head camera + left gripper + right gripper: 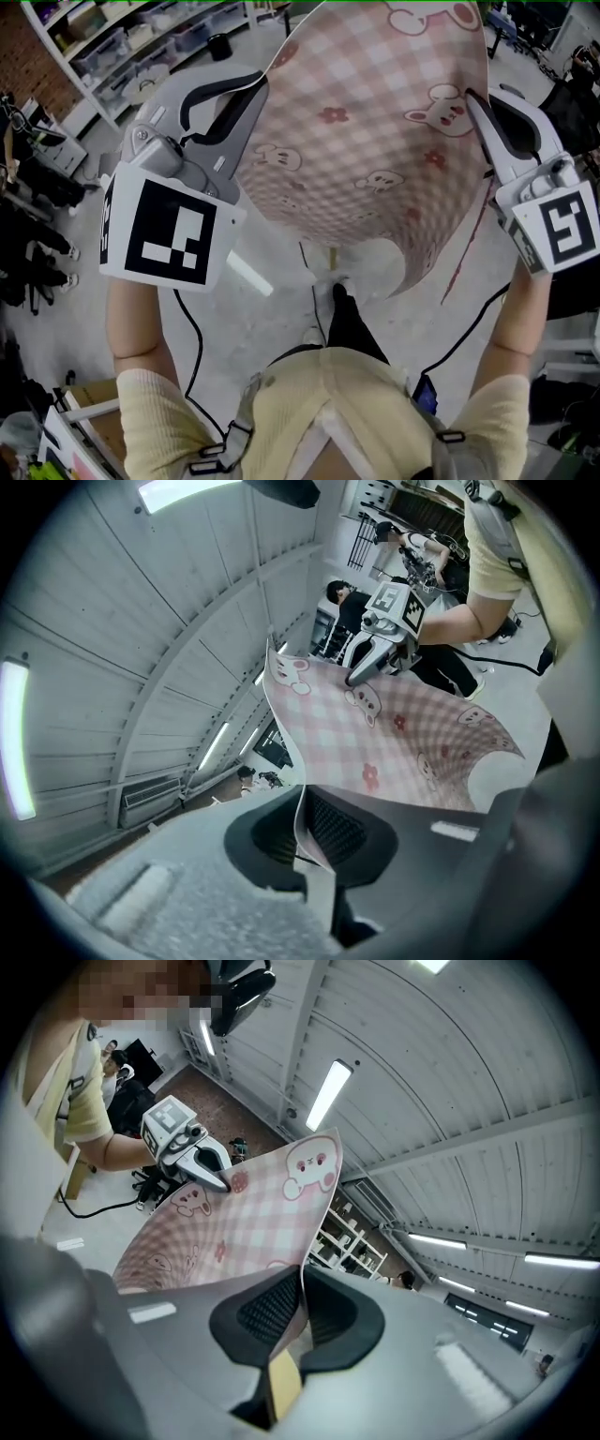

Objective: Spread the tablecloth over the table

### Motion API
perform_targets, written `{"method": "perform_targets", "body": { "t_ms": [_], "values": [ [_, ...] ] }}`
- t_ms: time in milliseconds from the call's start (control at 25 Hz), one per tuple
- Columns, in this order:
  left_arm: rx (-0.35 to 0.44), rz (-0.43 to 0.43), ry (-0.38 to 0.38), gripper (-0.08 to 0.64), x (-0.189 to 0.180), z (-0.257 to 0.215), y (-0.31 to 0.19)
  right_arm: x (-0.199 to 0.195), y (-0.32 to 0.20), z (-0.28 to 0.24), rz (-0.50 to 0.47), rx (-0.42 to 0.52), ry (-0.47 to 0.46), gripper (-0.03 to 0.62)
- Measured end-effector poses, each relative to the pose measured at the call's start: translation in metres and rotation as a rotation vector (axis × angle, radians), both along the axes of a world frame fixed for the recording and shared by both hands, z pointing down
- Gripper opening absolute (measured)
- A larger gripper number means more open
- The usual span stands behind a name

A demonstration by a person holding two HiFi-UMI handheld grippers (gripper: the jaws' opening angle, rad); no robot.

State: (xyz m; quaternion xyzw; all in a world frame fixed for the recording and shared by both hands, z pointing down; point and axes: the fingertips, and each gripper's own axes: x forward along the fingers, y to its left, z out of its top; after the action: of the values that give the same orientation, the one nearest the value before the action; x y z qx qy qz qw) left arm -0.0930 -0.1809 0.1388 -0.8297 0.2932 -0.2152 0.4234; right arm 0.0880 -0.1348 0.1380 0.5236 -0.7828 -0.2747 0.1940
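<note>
The tablecloth (366,122) is pink checked vinyl printed with rabbits and flowers. It hangs stretched in the air between my two grippers, sagging toward the floor in the middle. My left gripper (255,92) is shut on its left edge, and the cloth's thin edge (298,822) runs between the ribbed pads. My right gripper (474,105) is shut on the opposite edge, with the cloth (302,1297) pinched between its pads. Each gripper view shows the cloth sheet (394,733) (234,1222) running across to the other gripper (361,675) (217,1183). No table top is clearly in view.
Shelving with storage bins (141,47) stands at the far left. Black cables (187,328) trail over the grey floor. A white rounded thing (370,267) shows under the cloth's hanging edge. A cardboard box (94,412) sits at my lower left. Another person (398,538) stands in the background.
</note>
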Motion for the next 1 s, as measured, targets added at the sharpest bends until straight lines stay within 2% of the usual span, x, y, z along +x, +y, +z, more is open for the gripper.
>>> {"method": "perform_targets", "body": {
  "t_ms": [200,360,720,880,1000],
  "values": [
    [0.004,-0.052,-0.021,0.012,0.029,-0.023,-0.109,0.030,-0.118,-0.029,-0.047,0.025,0.025,0.018],
    [-0.009,-0.076,-0.027,0.012,0.048,-0.011,-0.158,0.047,-0.164,-0.014,-0.064,0.013,0.076,0.021],
    [-0.048,-0.143,-0.051,0.012,0.107,-0.008,-0.319,0.107,-0.324,-0.007,-0.098,-0.026,0.112,0.025],
    [-0.069,-0.153,-0.076,0.014,0.123,0.007,-0.355,0.123,-0.362,0.014,-0.082,-0.034,0.151,0.029],
    [-0.100,-0.159,-0.110,0.012,0.135,0.025,-0.382,0.136,-0.391,0.034,-0.090,-0.066,0.144,0.029]
  ]
}}
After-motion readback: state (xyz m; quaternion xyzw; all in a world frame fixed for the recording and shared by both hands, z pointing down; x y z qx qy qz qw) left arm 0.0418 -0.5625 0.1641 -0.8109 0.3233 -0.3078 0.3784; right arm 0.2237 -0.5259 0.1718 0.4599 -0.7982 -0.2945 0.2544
